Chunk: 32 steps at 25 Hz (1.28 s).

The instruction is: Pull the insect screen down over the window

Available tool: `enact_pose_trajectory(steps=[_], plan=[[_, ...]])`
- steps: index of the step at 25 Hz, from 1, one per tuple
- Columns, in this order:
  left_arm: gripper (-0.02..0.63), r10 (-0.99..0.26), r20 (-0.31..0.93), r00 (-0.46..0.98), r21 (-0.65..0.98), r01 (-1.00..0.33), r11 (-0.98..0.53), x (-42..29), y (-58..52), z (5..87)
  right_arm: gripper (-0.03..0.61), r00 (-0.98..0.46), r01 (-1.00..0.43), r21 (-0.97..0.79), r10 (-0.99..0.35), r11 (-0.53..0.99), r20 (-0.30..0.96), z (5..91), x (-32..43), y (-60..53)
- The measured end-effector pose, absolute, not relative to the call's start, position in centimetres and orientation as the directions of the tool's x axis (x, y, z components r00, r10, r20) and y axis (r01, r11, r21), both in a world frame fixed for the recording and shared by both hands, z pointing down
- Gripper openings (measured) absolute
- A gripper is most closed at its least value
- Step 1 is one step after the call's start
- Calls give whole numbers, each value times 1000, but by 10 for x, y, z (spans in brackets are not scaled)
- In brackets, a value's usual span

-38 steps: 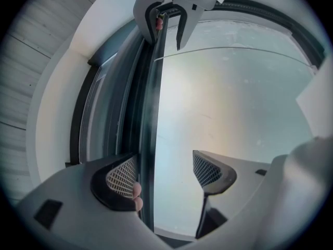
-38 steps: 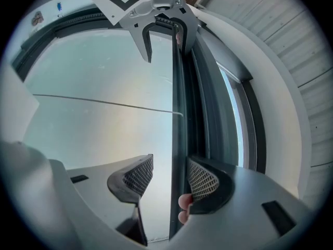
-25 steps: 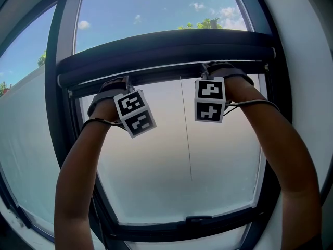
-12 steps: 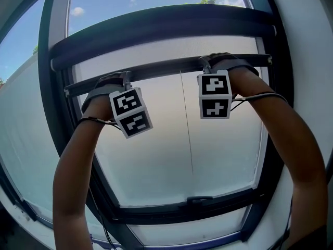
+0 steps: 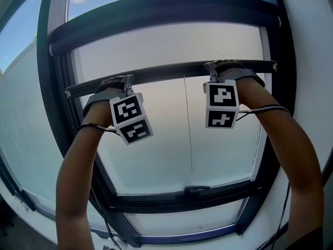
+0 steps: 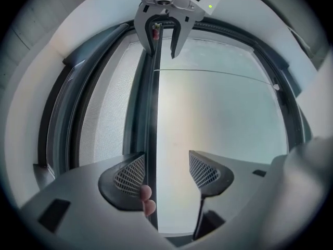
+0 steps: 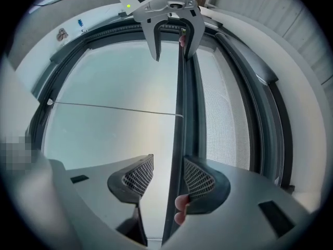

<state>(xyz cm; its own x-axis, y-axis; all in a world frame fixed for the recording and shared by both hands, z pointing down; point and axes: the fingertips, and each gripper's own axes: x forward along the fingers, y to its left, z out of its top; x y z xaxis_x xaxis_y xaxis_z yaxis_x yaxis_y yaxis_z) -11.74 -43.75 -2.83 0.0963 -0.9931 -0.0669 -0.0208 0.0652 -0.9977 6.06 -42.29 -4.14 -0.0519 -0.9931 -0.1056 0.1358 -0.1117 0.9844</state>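
The insect screen's dark pull bar (image 5: pixel 166 73) hangs a short way below the roller housing (image 5: pixel 166 12), with a strip of grey mesh (image 5: pixel 171 46) stretched between them. My left gripper (image 5: pixel 125 79) straddles the bar's left part. In the left gripper view the bar (image 6: pixel 151 113) lies against one pad and the other stands apart, the left gripper (image 6: pixel 166 173) closing, a person's fingertips (image 6: pixel 147 199) on the bar. My right gripper (image 5: pixel 213 69) straddles the bar's right part. There the bar (image 7: pixel 179 87) rests against one pad of the right gripper (image 7: pixel 167 178), with a gap to the other.
A thin pull cord (image 5: pixel 188 134) hangs from the bar's middle down the pane. The dark window frame (image 5: pixel 62 113) has a handle (image 5: pixel 196 190) on its lower rail. White wall flanks the window on both sides.
The pull bar has come down with both grippers, and a wider strip of mesh now shows below the roller housing.
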Motion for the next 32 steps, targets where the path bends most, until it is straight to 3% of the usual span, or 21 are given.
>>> enact_pose_trajectory(steps=[15, 23, 32], plan=[[255, -994, 32, 106, -999, -29, -35, -119, -429, 32, 183, -74, 97, 995, -997, -36, -29, 21, 59, -419], [255, -982, 151, 114, -988, -11, -154, -116, -428, 84, 183, -80, 104, 995, -997, 7, 15, 70, 62, -419], [255, -981, 156, 111, -988, 6, -156, -119, -423, 103, 183, -82, 97, 994, -995, 57, 65, 89, 60, -415]])
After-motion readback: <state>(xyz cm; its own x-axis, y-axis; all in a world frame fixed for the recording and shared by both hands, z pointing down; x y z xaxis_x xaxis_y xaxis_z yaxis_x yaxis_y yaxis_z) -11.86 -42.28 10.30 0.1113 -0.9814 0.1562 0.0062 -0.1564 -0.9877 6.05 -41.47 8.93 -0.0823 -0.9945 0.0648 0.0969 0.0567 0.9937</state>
